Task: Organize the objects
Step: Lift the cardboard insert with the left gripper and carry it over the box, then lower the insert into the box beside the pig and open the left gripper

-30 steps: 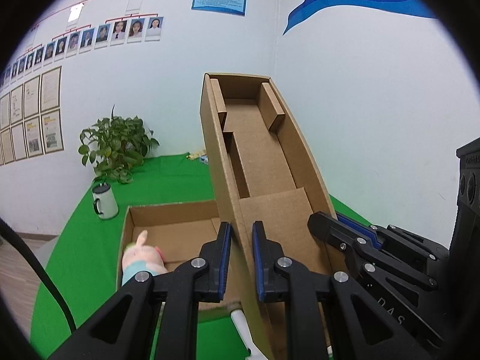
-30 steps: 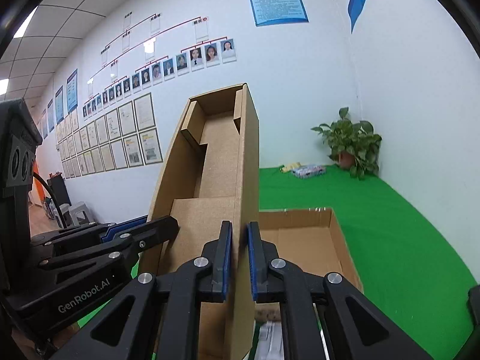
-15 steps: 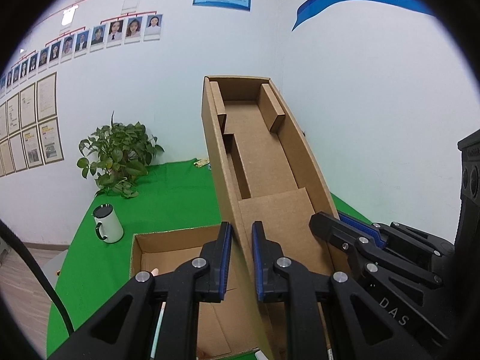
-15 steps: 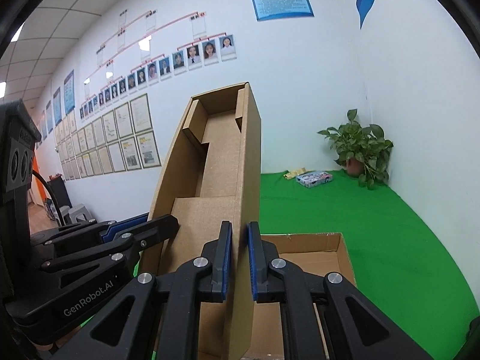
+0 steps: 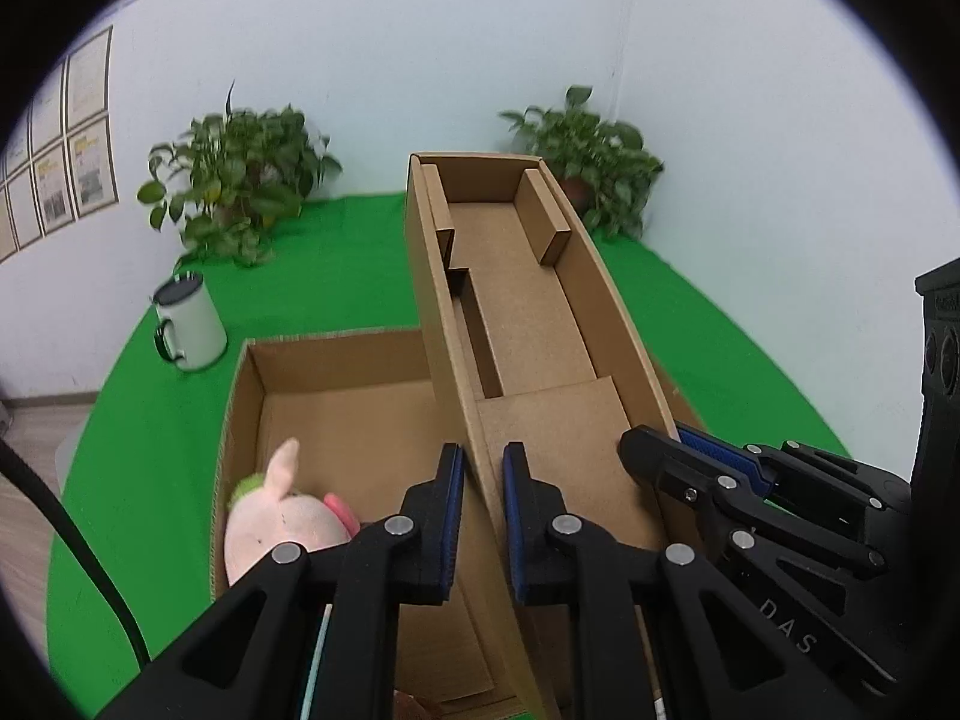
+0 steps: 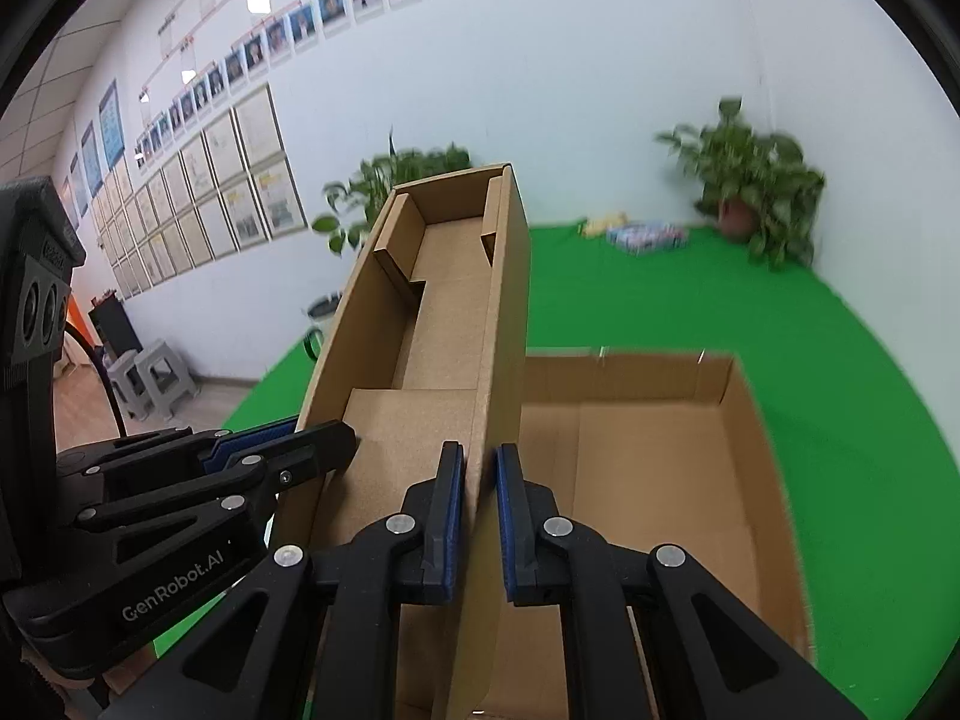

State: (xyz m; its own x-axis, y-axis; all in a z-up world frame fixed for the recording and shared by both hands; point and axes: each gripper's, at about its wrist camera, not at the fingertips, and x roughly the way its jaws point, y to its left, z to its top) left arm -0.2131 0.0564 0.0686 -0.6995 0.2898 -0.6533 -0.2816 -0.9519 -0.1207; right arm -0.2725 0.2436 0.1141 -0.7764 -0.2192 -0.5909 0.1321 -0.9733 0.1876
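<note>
Left wrist: two boxes point(image 5: 516, 312), one plush point(image 5: 282, 522).

Both tools clamped tight, pointing downward: left tool point(image 5: 482, 501) at bottom centre of its view w/ right tool at lower right, right tool point(image 6: 479, 495) at bottom centre of its view w/ left tool at lower left.

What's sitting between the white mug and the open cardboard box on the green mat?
Nothing: in the left wrist view only bare green mat separates the white mug from the open box, which holds a pink plush toy.
</note>
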